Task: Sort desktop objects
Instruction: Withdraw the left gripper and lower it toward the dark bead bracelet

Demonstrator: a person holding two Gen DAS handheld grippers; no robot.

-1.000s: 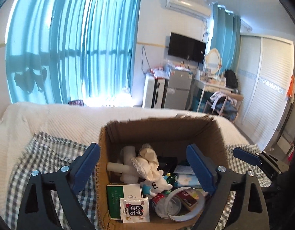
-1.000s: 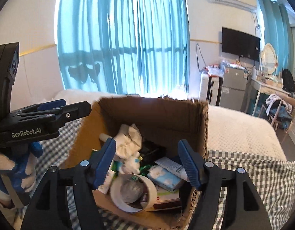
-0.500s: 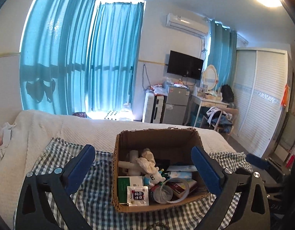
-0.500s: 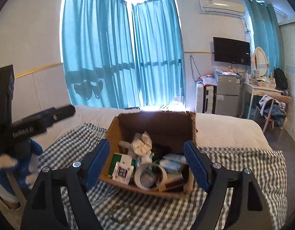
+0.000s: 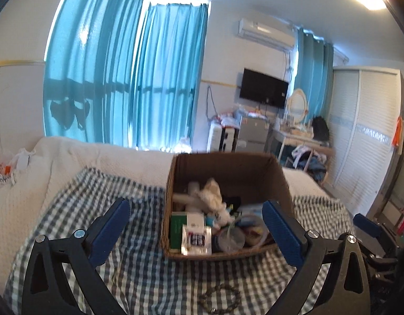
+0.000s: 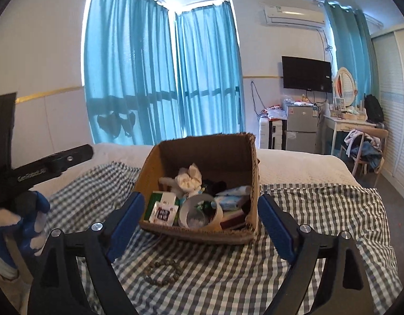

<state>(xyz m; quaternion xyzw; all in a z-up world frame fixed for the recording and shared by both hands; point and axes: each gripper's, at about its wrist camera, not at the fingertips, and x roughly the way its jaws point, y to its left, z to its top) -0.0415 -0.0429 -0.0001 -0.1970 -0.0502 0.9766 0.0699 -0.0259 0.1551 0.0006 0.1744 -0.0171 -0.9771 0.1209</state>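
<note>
On the bed: I hold two sets of tongs over a checked cloth (image 6: 320, 204) spread across the white bedcover.
Left tongs (image 5: 195, 229): blue pads spread wide, nothing between them; seen past them, the box sits dead ahead.
Right tongs (image 6: 200, 221): likewise wide open and empty, framing the box from its own side.
Bead bracelet (image 6: 163, 271): one, loose on the cloth, in front of the box's near wall and apart from it; in the left wrist view it shows at the bottom edge (image 5: 220, 298).
Cardboard box (image 6: 199, 155): one, open-topped, toward the middle of the bed, crowded with small things.
Box contents, counted where I can: one tape roll (image 6: 202, 211), one green-and-white carton (image 6: 159, 200), one sachet (image 6: 163, 212) leaning at the near wall, one white soft toy (image 6: 188, 178); the rest is too jumbled to number.
Key relation: the bracelet lies below and between both pairs of pads, nearer me than the box. It lies in a loose ring with no clear long axis.
Nearer hand: I judge the right, since the bracelet sits closer to centre in its view; the left sees it cut by the frame.
Next move, as I read it: drop the right tongs straight down, pinch one side of the ring, lift it toward the box.
</note>
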